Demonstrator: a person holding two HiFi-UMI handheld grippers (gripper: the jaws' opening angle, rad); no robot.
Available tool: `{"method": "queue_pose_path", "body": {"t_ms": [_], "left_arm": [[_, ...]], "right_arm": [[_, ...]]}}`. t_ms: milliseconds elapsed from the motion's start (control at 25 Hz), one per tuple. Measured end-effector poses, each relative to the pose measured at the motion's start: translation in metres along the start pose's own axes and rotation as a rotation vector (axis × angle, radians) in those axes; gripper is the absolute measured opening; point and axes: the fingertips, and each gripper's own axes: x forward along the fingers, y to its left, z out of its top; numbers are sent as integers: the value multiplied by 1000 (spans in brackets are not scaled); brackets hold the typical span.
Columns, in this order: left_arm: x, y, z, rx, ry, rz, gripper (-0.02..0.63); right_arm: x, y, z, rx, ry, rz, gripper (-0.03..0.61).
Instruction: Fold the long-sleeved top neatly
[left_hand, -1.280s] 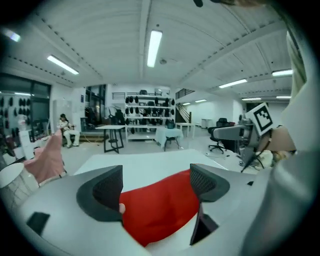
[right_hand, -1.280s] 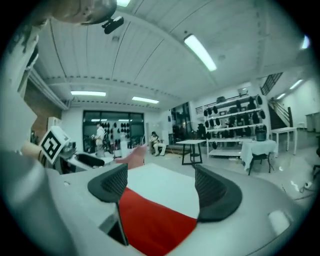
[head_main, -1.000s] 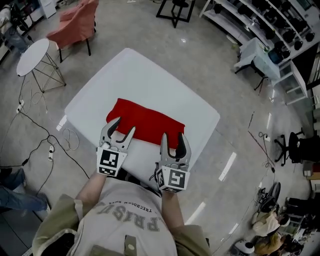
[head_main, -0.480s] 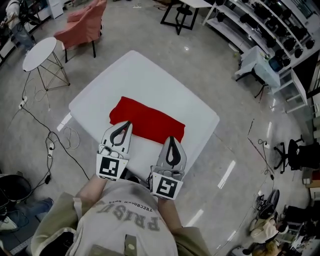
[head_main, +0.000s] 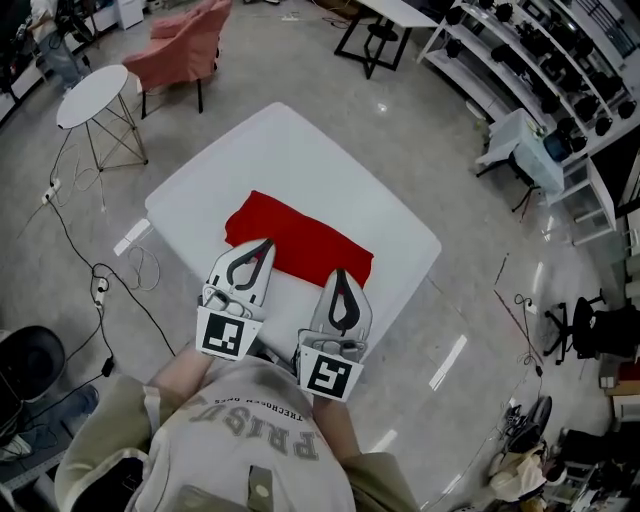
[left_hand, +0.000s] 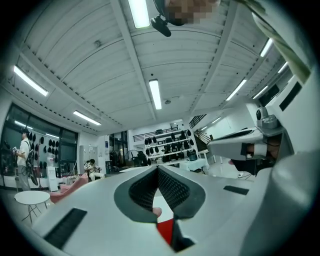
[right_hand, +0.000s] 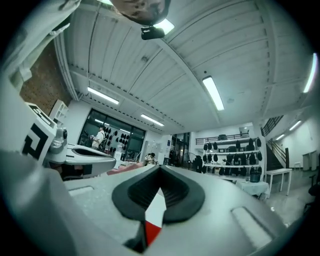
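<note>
The red long-sleeved top (head_main: 298, 240) lies folded into a flat rectangle on the white table (head_main: 330, 160). My left gripper (head_main: 262, 243) hangs over the top's near left edge, jaws shut with nothing between them. My right gripper (head_main: 340, 272) is beside it, over the near right edge, also shut and empty. Both point roughly level, out across the room. In the left gripper view a sliver of the red top (left_hand: 165, 231) shows below the closed left gripper (left_hand: 158, 167). The right gripper view shows the same red cloth (right_hand: 151, 232) under the closed right gripper (right_hand: 160, 167).
A pink chair (head_main: 185, 45) and a round white side table (head_main: 92, 95) stand at the far left. Cables (head_main: 100, 290) trail on the floor left of the table. Shelving (head_main: 530, 60) and a white cart (head_main: 520, 135) line the right side.
Both grippers went from open to shut. They lifted off the near edge of the top and rose toward the head camera, empty.
</note>
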Motion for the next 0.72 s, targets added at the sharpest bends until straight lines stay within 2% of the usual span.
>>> {"method": "queue_pose_path", "body": {"t_ms": [720], "left_arm": [[-4,6,3,33,-10,-13,11]], "right_arm": [[9,4,9,-34,-21,-8,-2]]}}
